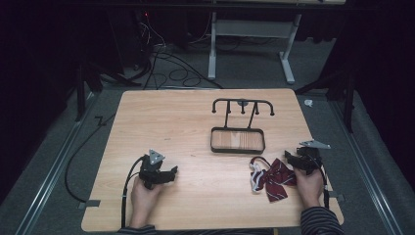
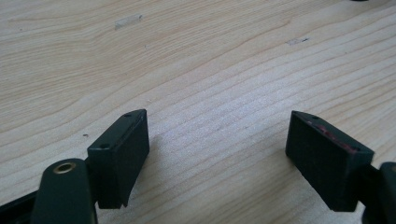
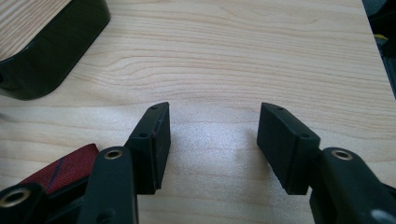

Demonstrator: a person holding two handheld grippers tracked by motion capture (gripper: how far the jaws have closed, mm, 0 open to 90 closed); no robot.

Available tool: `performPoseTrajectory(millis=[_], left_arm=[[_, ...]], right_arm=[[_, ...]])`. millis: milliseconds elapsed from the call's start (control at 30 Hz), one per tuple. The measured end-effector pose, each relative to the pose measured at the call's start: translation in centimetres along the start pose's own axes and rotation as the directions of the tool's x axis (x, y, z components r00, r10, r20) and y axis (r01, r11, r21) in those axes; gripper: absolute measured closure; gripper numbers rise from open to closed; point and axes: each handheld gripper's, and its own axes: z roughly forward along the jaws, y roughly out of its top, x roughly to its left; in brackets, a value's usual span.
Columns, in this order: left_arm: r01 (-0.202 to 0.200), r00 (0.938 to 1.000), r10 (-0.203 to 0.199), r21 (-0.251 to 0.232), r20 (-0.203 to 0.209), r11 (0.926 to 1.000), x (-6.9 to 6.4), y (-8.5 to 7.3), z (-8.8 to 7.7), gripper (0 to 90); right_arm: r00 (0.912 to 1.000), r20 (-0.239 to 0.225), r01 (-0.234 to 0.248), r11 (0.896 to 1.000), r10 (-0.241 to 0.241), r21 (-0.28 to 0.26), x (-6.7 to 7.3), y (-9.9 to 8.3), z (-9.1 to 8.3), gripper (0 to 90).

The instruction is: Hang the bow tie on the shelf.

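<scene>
One maroon bow tie point(image 1: 272, 178) lies just beside the right tool point(image 1: 291, 160)

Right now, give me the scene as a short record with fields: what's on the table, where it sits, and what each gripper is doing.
surface: wooden table
rack: black hook stand with tray base, centre of the table
cloth item: red striped bow tie, lying flat near the front right
left gripper: open, nothing between its jaws, low over bare wood
right gripper: open, holding nothing, right beside the bow tie
</scene>
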Motion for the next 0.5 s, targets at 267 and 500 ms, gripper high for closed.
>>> performPoseTrajectory(millis=[267, 500], left_arm=[[0.0, 1.0, 0.0, 0.0, 0.0, 1.0, 0.0, 0.0, 0.0, 21.9], [0.0, 1.0, 0.0, 0.0, 0.0, 1.0, 0.0, 0.0, 0.0, 21.9]], right_arm=[[1.0, 0.0, 0.002, 1.0, -0.002, 0.002, 0.04, -0.03, -0.04, 45.1], [1.0, -0.002, 0.0, 1.0, 0.0, -0.001, 0.07, -0.04, -0.03, 44.6]])
